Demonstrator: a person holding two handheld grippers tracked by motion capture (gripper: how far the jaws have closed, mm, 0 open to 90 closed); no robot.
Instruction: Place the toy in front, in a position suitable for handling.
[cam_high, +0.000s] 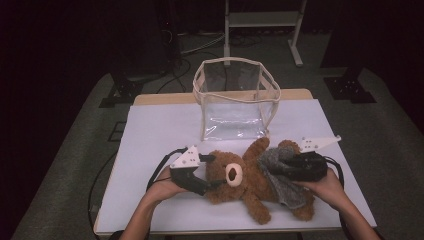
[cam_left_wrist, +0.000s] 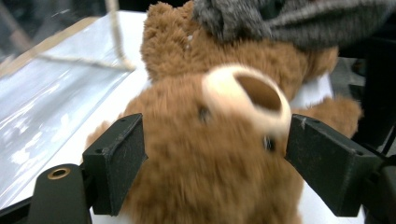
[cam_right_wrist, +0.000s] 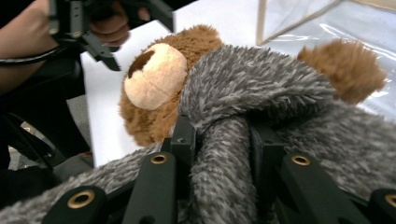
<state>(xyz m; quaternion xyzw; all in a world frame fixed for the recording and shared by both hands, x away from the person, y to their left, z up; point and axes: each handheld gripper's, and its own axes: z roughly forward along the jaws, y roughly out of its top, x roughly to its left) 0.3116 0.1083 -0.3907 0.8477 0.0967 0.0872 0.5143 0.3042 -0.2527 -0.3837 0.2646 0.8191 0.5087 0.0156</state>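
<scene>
Now keep the right tool (cam_right_wrist: 219, 154) clamped on the grey scarf (cam_right_wrist: 261, 88) bunched between its jaws, just behind the bear (cam_high: 250, 180) that lies on the counter (cam_high: 150, 130) under both tools. Hold the left tool (cam_left_wrist: 212, 163) open around the bear's head without pinching the fur, snout just ahead of its jaws. Draw the scarf slowly and low, toward the clear bag (cam_high: 235, 100) beyond, to avoid dragging the bear.
</scene>
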